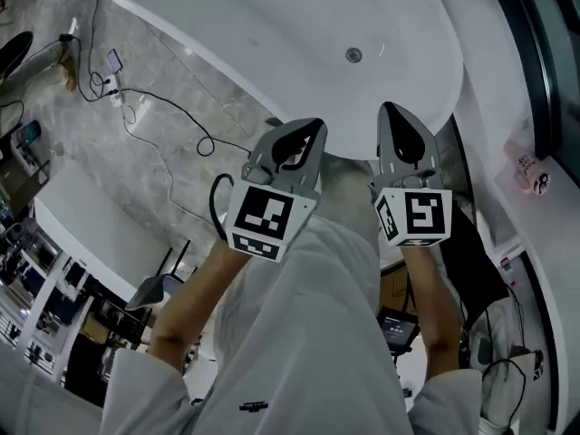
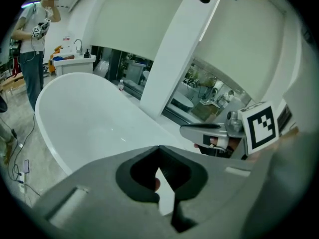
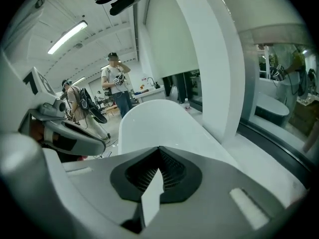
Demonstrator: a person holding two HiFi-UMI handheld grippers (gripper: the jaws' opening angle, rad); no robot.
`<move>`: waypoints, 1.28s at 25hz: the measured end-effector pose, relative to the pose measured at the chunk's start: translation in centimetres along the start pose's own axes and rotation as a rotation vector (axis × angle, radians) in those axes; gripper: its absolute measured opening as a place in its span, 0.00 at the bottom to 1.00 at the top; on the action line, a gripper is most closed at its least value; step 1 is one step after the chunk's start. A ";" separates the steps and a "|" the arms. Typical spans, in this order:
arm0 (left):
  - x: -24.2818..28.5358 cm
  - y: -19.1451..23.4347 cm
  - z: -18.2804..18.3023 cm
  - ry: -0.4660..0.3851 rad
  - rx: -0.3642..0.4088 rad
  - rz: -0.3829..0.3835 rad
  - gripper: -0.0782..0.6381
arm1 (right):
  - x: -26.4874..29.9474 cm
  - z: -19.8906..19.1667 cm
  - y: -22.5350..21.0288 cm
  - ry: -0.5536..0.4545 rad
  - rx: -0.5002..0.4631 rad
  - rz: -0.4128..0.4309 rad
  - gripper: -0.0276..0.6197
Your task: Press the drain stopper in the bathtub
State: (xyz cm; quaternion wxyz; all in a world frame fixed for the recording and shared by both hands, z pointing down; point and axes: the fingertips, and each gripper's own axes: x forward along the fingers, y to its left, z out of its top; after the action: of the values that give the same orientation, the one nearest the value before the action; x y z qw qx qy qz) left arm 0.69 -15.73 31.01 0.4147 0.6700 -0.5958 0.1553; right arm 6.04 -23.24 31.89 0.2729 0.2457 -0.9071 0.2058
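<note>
While you are holding both tools up at the near rim, the drain stopper (image 1: 353, 55) is sitting as a small round metallic disc on the smooth white floor of the bathtub (image 1: 272, 25). It is lying well apart from either gripper and is too small for its surface to be read.

The left gripper (image 1: 311, 125) is pointing toward the tub with its matte grey jaws clenched tip to tip on nothing. Its own view is showing only a dark-lined, diamond-shaped hollow behind the meeting tips. The right gripper (image 1: 390, 109) is likewise pressed closed and empty, and its hollow is showing ribbed black padding.

In both gripper views the grey gripper body is filling the lower half and hiding the tub's floor, so the stopper is showing in the head view alone. The far end of the oval tub is running off the top edge of the head view. The left marker cube (image 1: 265, 217) and the right marker cube (image 1: 415, 216), both printed in black and white squares, are hiding your hands.

Thin black cables (image 1: 163, 148) are trailing over the veined grey stone floor (image 1: 154, 89) beside the tub. A person (image 3: 115, 81) is standing beyond the tub in the right gripper view.
</note>
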 end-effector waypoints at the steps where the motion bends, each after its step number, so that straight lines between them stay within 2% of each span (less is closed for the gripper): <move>1: 0.9 0.4 -0.3 0.010 -0.016 0.007 0.11 | 0.9 -0.7 -0.7 0.014 -0.002 0.014 0.03; 6: 5.6 2.9 -2.6 0.034 -0.057 0.045 0.11 | 5.8 -5.0 -3.7 0.086 -0.048 0.058 0.03; 10: 9.7 3.5 -6.3 0.085 -0.051 0.021 0.11 | 8.6 -8.9 -5.3 0.140 -0.020 0.057 0.03; 15: 15.7 5.7 -9.0 0.064 -0.149 0.018 0.11 | 13.3 -14.2 -7.3 0.192 -0.029 0.063 0.03; 18: 19.0 6.7 -10.7 0.056 -0.157 0.024 0.11 | 15.9 -17.5 -8.9 0.221 -0.020 0.049 0.03; 23: 23.5 8.8 -14.0 0.052 -0.216 0.062 0.11 | 20.2 -22.5 -11.7 0.255 -0.001 0.021 0.03; 28: 27.8 10.8 -17.9 0.084 -0.243 0.063 0.11 | 24.9 -28.4 -13.8 0.293 0.014 -0.006 0.04; 32: 31.8 12.8 -21.3 0.094 -0.286 0.101 0.11 | 27.9 -33.1 -15.5 0.333 0.006 -0.013 0.04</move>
State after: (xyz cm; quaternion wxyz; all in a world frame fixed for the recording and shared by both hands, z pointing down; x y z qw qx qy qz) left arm 2.59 -20.57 71.00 0.5250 0.5655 -0.6245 0.1209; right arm 7.41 -28.03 77.61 0.4202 0.2149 -0.8470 0.2445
